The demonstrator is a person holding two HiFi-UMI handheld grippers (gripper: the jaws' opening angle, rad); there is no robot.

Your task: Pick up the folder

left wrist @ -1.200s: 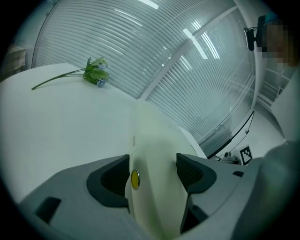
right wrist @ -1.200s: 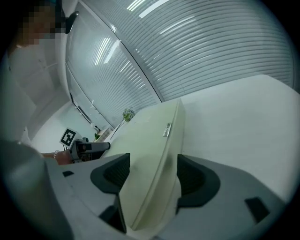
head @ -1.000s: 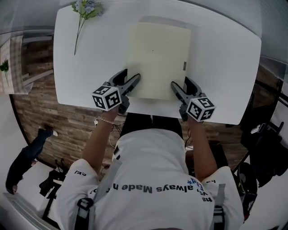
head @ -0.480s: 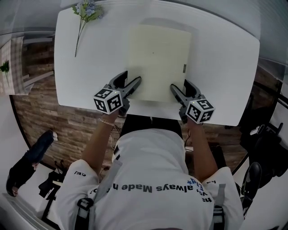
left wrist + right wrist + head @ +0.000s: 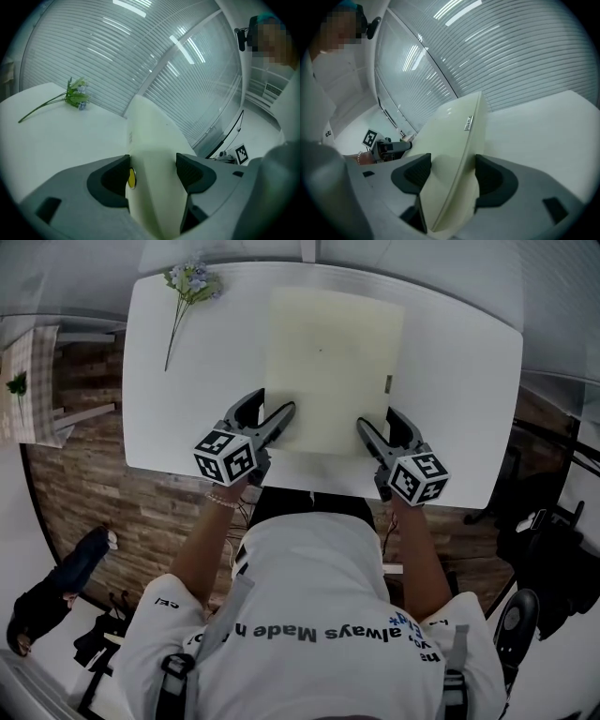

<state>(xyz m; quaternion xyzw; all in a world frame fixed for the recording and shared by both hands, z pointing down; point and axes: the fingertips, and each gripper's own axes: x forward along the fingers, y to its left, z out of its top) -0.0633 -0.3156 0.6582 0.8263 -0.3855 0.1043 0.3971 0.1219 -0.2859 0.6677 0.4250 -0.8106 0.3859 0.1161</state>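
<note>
White table; plain pale-cream folder, small tag right edge.

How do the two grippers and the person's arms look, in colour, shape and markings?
Both the left gripper and the right gripper are grey, clamp-shaped, with dark textured pads. Each carries a white cube printed with black square markers. The person wears a short-sleeved white T-shirt and a bracelet on the left wrist.

Office-like room.
White surface, wood-plank floor, slatted blinds and a glass partition show it.
</note>
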